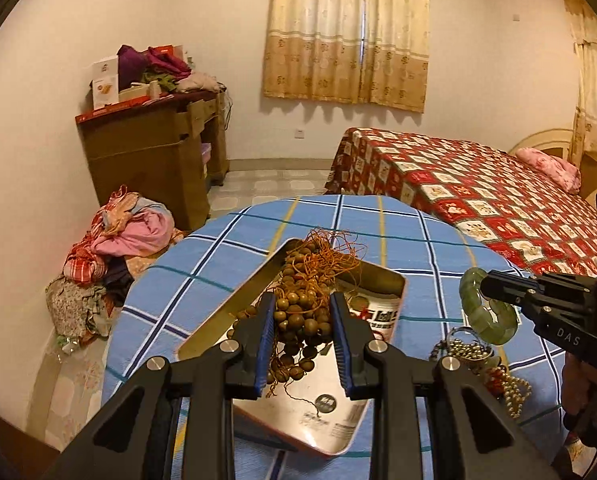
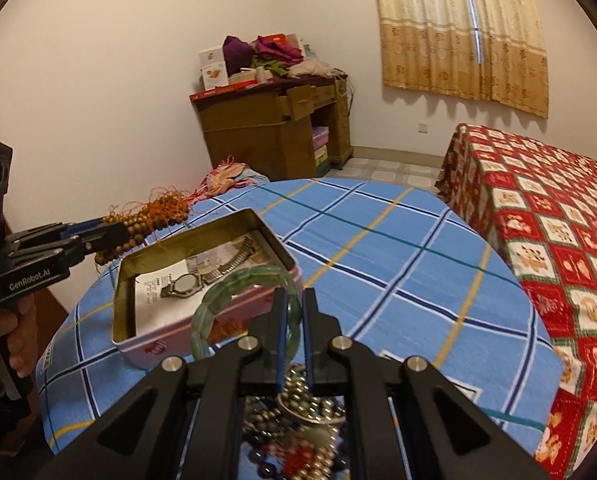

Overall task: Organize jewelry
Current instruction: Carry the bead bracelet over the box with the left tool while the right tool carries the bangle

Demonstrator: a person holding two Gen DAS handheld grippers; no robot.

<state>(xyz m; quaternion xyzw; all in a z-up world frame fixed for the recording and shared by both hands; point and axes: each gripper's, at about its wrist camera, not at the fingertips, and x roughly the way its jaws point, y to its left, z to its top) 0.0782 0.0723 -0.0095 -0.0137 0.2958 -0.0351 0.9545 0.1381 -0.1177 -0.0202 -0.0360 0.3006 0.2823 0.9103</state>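
My left gripper (image 1: 303,305) is shut on a bunch of brown wooden bead strings (image 1: 300,276) with orange cords, hanging over an open tin box (image 1: 378,280). In the right wrist view the left gripper (image 2: 119,233) holds the wooden beads (image 2: 154,216) just beyond the tin's (image 2: 170,340) far left corner. A wristwatch (image 2: 186,284) lies on paper inside the tin. My right gripper (image 2: 294,297) is shut on a green stone bracelet (image 2: 218,300), held near the tin's front right side. From the left it shows as the right gripper (image 1: 485,286) with the bracelet (image 1: 494,324).
A heap of mixed beaded jewelry (image 2: 306,412) lies on the round table's blue plaid cloth (image 2: 398,260) under my right gripper. A red-patterned bed (image 2: 558,240) stands to the right. A cluttered wooden cabinet (image 1: 150,152) and a clothes pile (image 1: 110,248) stand beyond the table.
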